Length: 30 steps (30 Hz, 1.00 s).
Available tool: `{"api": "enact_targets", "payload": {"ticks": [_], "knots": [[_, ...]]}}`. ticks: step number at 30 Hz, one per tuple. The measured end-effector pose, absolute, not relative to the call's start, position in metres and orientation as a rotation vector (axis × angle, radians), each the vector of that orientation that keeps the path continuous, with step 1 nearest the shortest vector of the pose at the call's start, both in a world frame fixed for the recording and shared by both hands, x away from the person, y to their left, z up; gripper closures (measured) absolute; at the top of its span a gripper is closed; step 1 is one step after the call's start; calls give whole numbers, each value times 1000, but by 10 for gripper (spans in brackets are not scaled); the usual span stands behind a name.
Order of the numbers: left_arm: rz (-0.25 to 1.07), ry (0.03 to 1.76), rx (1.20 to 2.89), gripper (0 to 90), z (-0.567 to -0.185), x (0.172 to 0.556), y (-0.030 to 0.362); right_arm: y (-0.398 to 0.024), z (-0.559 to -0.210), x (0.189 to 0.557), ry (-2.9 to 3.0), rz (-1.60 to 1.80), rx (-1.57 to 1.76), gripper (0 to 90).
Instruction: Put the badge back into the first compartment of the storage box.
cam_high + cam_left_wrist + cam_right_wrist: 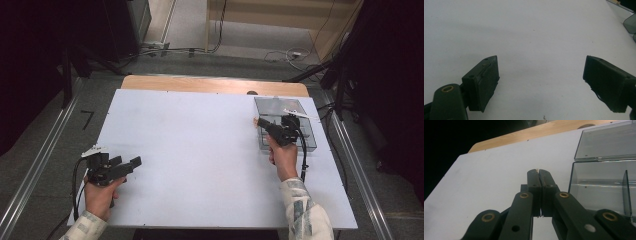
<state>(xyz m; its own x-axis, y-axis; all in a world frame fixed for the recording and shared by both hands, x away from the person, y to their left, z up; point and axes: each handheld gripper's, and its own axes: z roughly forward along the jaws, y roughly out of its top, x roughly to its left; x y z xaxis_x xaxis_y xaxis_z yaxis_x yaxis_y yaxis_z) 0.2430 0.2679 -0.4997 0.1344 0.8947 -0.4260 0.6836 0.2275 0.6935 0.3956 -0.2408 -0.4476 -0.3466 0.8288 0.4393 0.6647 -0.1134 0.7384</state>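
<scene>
A person's two forearms, in pale patterned sleeves, come in from the near edge of a wide white rectangular surface (pixel 200 150), each hand holding a black two-jaw gripper. The left gripper (pixel 131 163) is held low over the near left corner of the surface and points toward the right; in the left gripper view (pixel 541 82) its jaws are spread wide apart with nothing but bare white surface between them. The right gripper (pixel 261 121) is held farther away on the right side, its tip pointing away from the person and to the left, just at the left wall of a clear, grey-tinted plastic box with inner dividers (pixel 305 142). In the right gripper view (pixel 539 173) its jaws are pressed together along their whole length; a tiny pale speck shows at their very tip, too small to identify. In that view the clear box (pixel 599 185) stands just to the right of the jaws, with an upright divider inside it and its open transparent lid (pixel 606 142) lying back flat beyond it, toward the far edge. A strip of light wooden tabletop (pixel 215 84) shows beyond the white surface, and grey floor with cables lies farther off.
</scene>
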Motion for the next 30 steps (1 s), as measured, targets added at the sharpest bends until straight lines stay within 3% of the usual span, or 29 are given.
{"api": "enact_targets", "payload": {"ticks": [30], "knots": [[294,1602,1512,138,-500,243,268,-268,-465,419,1857,1324,1840,856]]}}
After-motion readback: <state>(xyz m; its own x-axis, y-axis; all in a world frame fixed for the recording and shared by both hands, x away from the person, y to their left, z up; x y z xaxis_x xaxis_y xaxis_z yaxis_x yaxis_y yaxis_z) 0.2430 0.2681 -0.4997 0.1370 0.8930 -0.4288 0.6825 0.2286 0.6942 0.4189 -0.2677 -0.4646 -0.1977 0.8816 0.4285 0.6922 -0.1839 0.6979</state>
